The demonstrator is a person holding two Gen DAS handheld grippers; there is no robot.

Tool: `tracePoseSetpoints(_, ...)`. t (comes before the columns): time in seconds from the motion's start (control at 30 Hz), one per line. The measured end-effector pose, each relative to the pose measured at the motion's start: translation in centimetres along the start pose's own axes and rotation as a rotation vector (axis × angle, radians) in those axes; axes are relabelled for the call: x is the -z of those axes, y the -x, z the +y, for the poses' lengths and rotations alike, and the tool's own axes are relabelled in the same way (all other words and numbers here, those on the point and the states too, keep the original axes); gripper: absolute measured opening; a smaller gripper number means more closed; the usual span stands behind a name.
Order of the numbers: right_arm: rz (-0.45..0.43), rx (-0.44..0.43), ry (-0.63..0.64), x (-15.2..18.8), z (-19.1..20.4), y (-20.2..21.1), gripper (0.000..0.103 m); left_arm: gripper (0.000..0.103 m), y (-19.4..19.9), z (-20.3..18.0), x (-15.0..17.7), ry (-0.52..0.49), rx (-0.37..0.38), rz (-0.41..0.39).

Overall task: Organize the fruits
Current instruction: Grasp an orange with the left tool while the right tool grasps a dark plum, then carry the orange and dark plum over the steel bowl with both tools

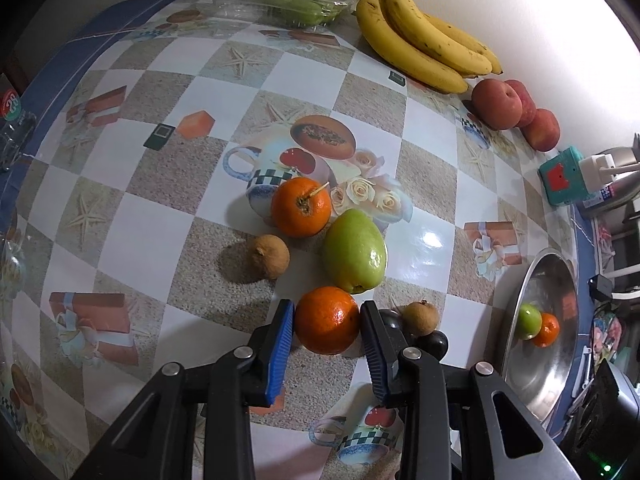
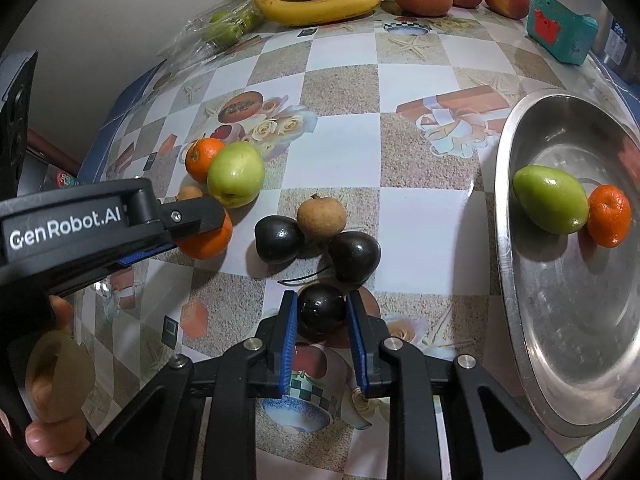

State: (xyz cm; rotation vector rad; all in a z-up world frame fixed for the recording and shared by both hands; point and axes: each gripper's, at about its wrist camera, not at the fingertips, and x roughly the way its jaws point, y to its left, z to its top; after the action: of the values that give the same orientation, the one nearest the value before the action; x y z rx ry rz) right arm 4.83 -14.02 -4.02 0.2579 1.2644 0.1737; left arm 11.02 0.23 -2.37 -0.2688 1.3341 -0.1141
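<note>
On a checked tablecloth (image 1: 160, 208), the left gripper (image 1: 327, 320) pinches an orange (image 1: 327, 320) between its blue pads, the fruit resting on the cloth, while the right gripper (image 2: 322, 314) clamps a dark plum (image 2: 322, 308), also on the cloth. Crowding the orange are a green guava (image 1: 355, 251) just beyond it, a second orange (image 1: 301, 207) touching the guava, and a brown longan (image 1: 270, 256) to the left; another longan (image 1: 420, 317) and two more plums (image 2: 279, 239) sit just right of the left gripper's finger, between the two tools. A steel bowl (image 2: 560, 320) at the right edge holds a guava (image 2: 550, 199) and an orange (image 2: 609, 216), touching. Along the far wall lie bananas (image 1: 420, 36), three peaches (image 1: 496, 104), a clear pack of green fruit (image 1: 296, 4) and a teal box (image 1: 560, 176). Both grippers point steeply down; in the right wrist view, the left gripper reaches in from the left, a person's fingers (image 2: 52, 432) around its grip.
</note>
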Motion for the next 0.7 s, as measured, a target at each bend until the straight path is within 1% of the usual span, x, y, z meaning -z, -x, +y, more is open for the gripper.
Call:
tracePoseSetpoints(0.17, -0.007, -0.028, -0.007, 0.1, 0.0, 0.7, 0.025, 0.036, 0.4, 0.1, 0.0, 0.006, -0.003, -0.013)
tracePoseSetpoints(0.4, -0.06, -0.067, -0.003, 0.0, 0.6, 2.7, 0.025, 0.036, 1.4, 0.3, -0.2, 0.014, 0.005, -0.047)
tracePoseSetpoints(0.7, -0.081, -0.074, -0.005, 0.0, 0.4, 3.4, 0.025, 0.036, 3.0, 0.4, -0.3, 0.022, 0.024, -0.091)
